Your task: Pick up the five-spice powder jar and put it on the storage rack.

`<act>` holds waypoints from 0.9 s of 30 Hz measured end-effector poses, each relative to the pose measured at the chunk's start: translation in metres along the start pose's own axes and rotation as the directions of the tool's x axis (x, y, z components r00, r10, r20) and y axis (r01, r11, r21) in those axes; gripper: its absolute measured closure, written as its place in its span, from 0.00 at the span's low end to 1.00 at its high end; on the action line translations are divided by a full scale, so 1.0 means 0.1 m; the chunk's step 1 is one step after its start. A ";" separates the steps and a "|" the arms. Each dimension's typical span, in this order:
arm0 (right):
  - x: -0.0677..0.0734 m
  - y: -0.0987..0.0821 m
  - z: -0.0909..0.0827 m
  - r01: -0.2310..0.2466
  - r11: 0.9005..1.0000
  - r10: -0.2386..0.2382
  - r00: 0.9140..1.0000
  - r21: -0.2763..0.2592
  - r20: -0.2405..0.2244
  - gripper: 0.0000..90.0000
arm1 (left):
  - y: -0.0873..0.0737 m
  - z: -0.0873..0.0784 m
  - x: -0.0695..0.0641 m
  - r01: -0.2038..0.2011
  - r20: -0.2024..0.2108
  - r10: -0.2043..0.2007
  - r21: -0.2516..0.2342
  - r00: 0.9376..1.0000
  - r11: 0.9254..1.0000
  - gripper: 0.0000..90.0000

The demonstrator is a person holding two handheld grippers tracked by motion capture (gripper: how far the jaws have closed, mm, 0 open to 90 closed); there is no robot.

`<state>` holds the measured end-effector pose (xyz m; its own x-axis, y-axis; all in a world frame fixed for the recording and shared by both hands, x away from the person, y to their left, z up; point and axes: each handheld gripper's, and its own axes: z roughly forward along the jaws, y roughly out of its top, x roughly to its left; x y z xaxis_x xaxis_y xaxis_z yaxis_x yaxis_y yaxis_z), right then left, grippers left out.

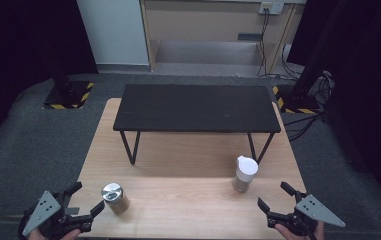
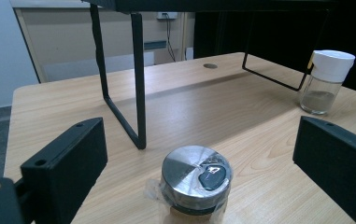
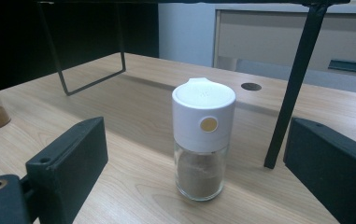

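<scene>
Steel-lidded jar (image 2: 195, 179), base cut off, perhaps plastic-wrapped, left tongs (image 2: 199, 154) agape.

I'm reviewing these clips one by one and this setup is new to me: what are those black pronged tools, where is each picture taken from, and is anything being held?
A person holds a two-jaw hand gripper in each hand: the left gripper and the right gripper. The high view looks down from above; each gripper view looks along one gripper's own black jaws. On the light wooden table stand a low black metal-legged shelf, a plastic-wrapped glass jar with a silver metal lid and a glass spice jar with a white plastic cap. Both grippers are open and hold nothing; each faces one jar.
</scene>
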<state>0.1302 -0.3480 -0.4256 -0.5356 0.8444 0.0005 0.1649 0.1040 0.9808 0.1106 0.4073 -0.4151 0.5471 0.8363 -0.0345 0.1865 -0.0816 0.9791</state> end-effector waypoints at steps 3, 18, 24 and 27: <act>-0.01 0.00 0.00 0.000 1.000 0.000 1.000 0.001 -0.005 0.07 | 0.02 -0.02 0.00 -0.003 -0.002 0.003 0.010 1.000 1.000 0.02; -0.01 0.00 -0.01 -0.002 1.000 0.002 1.000 -0.003 -0.012 0.07 | 0.23 -0.16 0.02 -0.020 0.011 0.020 0.052 1.000 0.998 0.01; -0.01 -0.01 -0.01 0.000 1.000 0.000 1.000 -0.007 -0.012 0.08 | 0.34 -0.22 0.01 -0.032 0.005 0.032 0.051 0.999 0.998 0.01; -0.01 -0.01 -0.01 0.000 1.000 0.000 1.000 -0.008 -0.013 0.08 | 0.40 -0.25 0.01 -0.034 0.004 0.034 0.050 0.999 0.998 0.01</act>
<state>0.1297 -0.3500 -0.4262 -0.5464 0.8375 0.0029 0.1586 0.1001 0.9822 0.0981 0.4184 -0.3707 0.5566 0.8308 -0.0021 0.2085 -0.1372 0.9683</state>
